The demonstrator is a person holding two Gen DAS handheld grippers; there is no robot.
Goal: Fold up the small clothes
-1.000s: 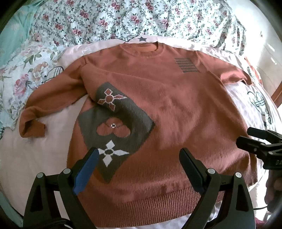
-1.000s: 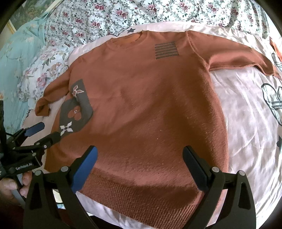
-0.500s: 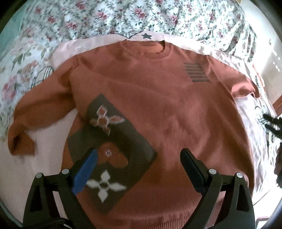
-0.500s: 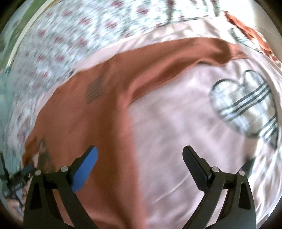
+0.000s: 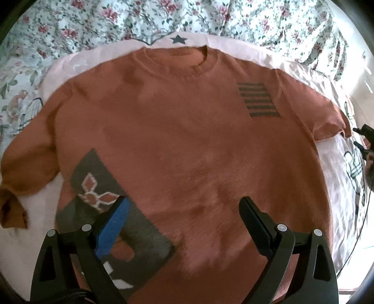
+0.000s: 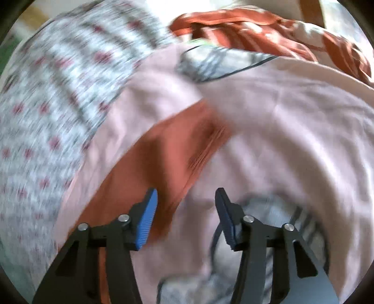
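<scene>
A rust-orange sweater [image 5: 187, 145] lies flat, front up, on a pink sheet [image 5: 339, 187], with a dark diamond patch [image 5: 98, 177] lower left and a dark striped patch [image 5: 257, 99] on the chest. My left gripper [image 5: 184, 210] is open and empty above the sweater's lower body. My right gripper [image 6: 185, 198] is open, jaws narrower, empty, just above the sweater's right sleeve [image 6: 168, 149] near its cuff; this view is blurred. The right gripper also shows at the left wrist view's right edge [image 5: 362, 140].
A floral quilt [image 5: 210, 18] lies behind the sweater and shows blurred in the right wrist view [image 6: 46, 105]. Another orange-and-white garment [image 6: 280, 35] lies at the far right. The pink sheet [image 6: 292, 140] carries grey heart prints.
My left gripper moved forward over the sweater body. My right gripper swung right from the hem to the right sleeve and its jaws narrowed.
</scene>
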